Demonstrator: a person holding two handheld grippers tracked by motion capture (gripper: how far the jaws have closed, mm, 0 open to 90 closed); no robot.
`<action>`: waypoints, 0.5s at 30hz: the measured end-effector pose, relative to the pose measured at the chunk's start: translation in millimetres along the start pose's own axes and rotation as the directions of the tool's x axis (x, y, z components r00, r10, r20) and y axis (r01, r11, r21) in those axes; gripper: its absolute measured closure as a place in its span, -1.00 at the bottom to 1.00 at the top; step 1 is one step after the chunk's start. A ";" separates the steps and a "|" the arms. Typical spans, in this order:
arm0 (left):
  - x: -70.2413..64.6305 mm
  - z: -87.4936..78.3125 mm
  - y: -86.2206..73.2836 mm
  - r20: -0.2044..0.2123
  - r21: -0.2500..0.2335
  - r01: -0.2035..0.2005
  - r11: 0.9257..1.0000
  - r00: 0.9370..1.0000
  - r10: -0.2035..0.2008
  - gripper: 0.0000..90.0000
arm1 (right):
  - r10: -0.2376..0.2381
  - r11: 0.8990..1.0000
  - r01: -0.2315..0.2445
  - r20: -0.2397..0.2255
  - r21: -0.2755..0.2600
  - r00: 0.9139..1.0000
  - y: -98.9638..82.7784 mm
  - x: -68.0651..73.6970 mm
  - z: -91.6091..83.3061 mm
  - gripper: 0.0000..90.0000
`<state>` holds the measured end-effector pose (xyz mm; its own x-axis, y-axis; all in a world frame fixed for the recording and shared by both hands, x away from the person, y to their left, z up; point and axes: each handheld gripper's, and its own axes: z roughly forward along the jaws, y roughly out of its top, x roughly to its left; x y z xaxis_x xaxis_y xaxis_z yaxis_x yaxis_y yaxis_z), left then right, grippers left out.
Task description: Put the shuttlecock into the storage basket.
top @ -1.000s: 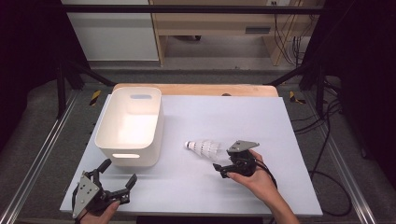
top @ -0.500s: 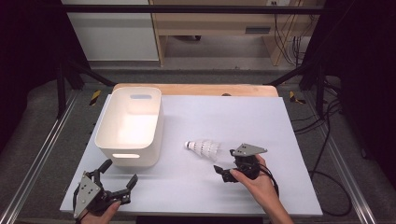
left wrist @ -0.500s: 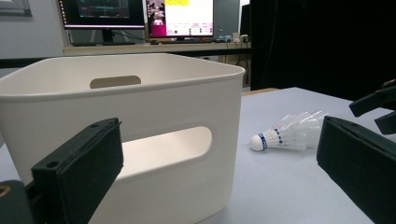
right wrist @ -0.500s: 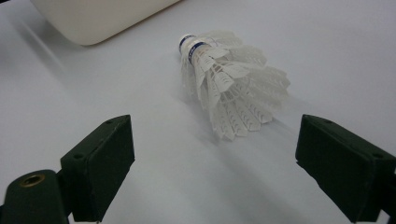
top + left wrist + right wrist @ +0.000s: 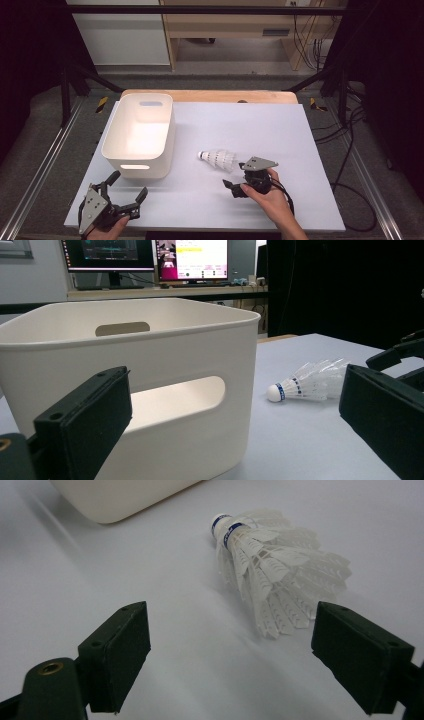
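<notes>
High view showed the desk (image 5: pixel 280 130), then a white bin (image 5: pixel 140 135) ahead of the left gripper (image 5: pixel 122 192), jaws wide and empty. The shuttlecock (image 5: pixel 270 565) lay just beyond the right gripper (image 5: pixel 245 645), jaws wide. It looked light and fragile; gripping near the cork seemed safest.

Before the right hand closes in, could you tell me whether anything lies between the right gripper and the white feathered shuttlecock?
Nothing visible does. The right gripper has its jaws open, with bare pale table surface between them and the white feathered shuttlecock, which lies on its side just ahead. The white plastic bin sits off to one side.
</notes>
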<state>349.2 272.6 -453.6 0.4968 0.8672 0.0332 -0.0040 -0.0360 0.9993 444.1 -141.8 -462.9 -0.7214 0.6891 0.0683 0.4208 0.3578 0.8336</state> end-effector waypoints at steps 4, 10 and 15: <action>0.1 -1.2 0.3 -0.002 -0.001 0.001 1.000 1.000 -0.001 -0.99 | 0.016 1.000 -0.016 0.006 0.014 1.000 1.2 3.0 5.2 -0.64; -0.5 0.4 0.2 0.001 -0.001 0.000 1.000 1.000 0.000 -0.99 | 0.041 0.999 -0.041 0.007 0.021 0.999 1.7 4.0 13.9 -0.66; -1.0 0.0 0.6 0.001 -0.002 -0.002 1.000 1.000 0.002 -0.99 | 0.055 0.998 -0.055 0.018 0.025 0.998 7.4 2.8 23.7 -0.56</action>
<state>348.6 271.7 -453.0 0.4973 0.8668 0.0357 -0.0069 -0.0371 0.9993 458.2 -122.2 -469.5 -0.6872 0.7189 0.1042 0.4739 0.3350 0.8144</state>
